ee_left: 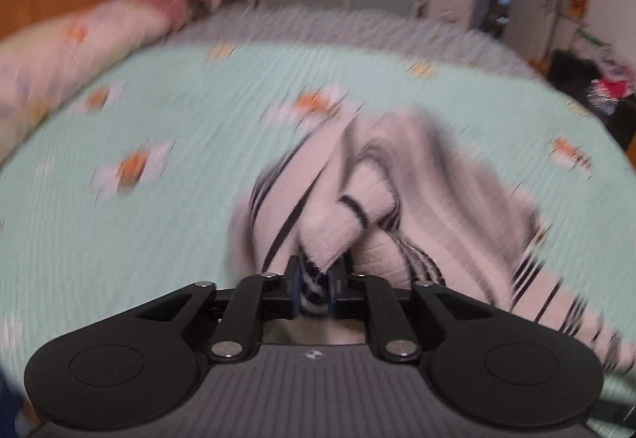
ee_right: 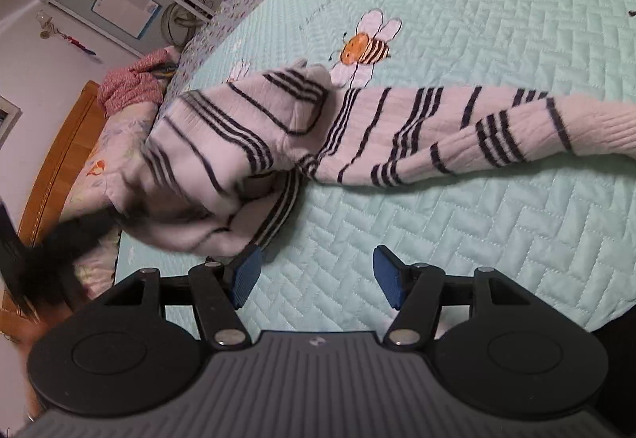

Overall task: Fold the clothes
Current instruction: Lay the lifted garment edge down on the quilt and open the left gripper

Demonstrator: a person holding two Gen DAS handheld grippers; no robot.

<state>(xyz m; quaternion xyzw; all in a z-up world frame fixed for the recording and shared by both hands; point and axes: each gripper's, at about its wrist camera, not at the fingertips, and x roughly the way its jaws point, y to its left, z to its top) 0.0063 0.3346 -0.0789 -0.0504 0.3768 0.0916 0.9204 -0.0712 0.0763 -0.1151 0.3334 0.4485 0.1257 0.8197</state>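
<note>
Pinching striped sweater (ee_left: 397,183) w/ left gripper (ee_left: 314,289) jaws; right gripper (ee_right: 316,277) jaws wide, empty, over quilt (ee_right: 497,40).

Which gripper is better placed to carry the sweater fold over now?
Left. The left gripper is shut on the striped sweater, part already lifted. The right gripper is open over the quilt, holding nothing.

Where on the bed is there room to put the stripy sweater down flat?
Bare quilt lies below the sweater's long sleeve, beside the open right tongs. More is left of the striped sweater, toward the pillows. It is crowded where the left tongs bunch it.
</note>
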